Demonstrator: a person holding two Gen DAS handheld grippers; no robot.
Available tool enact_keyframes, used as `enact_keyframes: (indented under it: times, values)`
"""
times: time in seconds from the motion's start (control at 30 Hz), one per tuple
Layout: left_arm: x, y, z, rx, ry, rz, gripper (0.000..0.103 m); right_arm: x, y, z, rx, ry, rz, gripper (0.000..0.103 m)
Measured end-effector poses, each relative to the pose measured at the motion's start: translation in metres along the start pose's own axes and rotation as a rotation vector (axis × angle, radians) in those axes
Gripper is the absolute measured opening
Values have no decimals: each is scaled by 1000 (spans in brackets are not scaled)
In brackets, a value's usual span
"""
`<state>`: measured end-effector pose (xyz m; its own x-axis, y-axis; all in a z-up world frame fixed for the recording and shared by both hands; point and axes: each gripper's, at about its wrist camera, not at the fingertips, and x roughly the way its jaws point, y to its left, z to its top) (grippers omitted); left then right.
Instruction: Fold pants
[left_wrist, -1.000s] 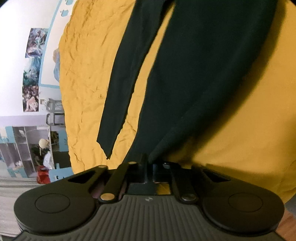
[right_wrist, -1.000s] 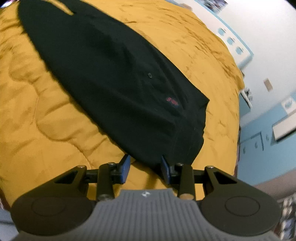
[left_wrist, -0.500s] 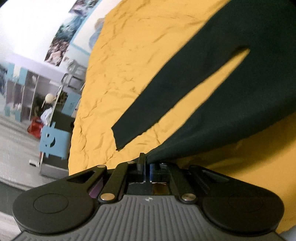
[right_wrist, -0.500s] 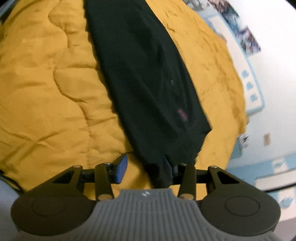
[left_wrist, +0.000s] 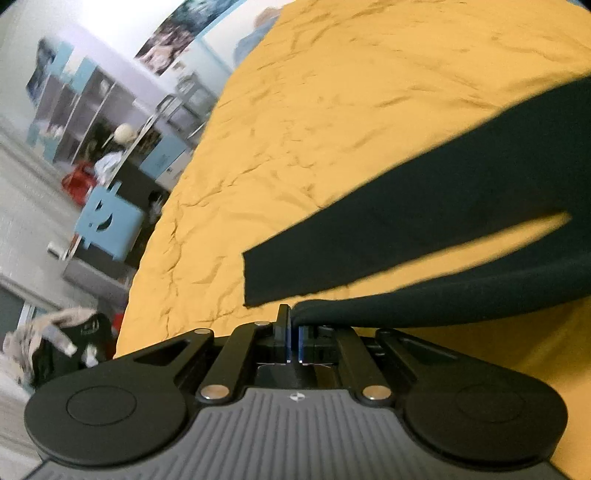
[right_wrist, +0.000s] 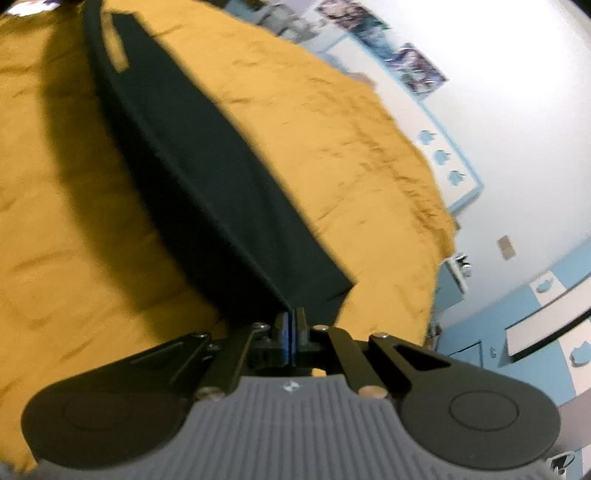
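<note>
Dark green-black pants (left_wrist: 424, 229) lie on a yellow bedspread (left_wrist: 332, 122). In the left wrist view my left gripper (left_wrist: 293, 321) is shut on the hem of the near leg, lifted off the bed; the other leg lies flat beyond it. In the right wrist view my right gripper (right_wrist: 291, 317) is shut on the waist corner of the pants (right_wrist: 207, 192), which stretch taut away from it above the bedspread (right_wrist: 332, 129).
The bed edge drops off at the left of the left wrist view, with shelves and a blue stool (left_wrist: 107, 225) beyond. A white wall with posters (right_wrist: 417, 70) and blue cabinets (right_wrist: 554, 332) lie past the bed on the right.
My right gripper has shut on the waist of the pants and lifted it. My left gripper has lifted and swung its leg hem toward the far leg.
</note>
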<state>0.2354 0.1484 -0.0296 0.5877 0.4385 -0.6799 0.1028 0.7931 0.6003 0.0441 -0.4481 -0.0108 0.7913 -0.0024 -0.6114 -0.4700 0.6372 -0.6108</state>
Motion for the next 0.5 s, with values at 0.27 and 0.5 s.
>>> enact_keyframes:
  times: [0.27, 0.5]
  values:
    - [42, 4, 58, -119, 81, 21, 3, 87, -62, 54, 82, -5, -54, 0]
    - [101, -16, 101, -121, 139, 41, 3, 188, -88, 80, 153, 59, -38, 0]
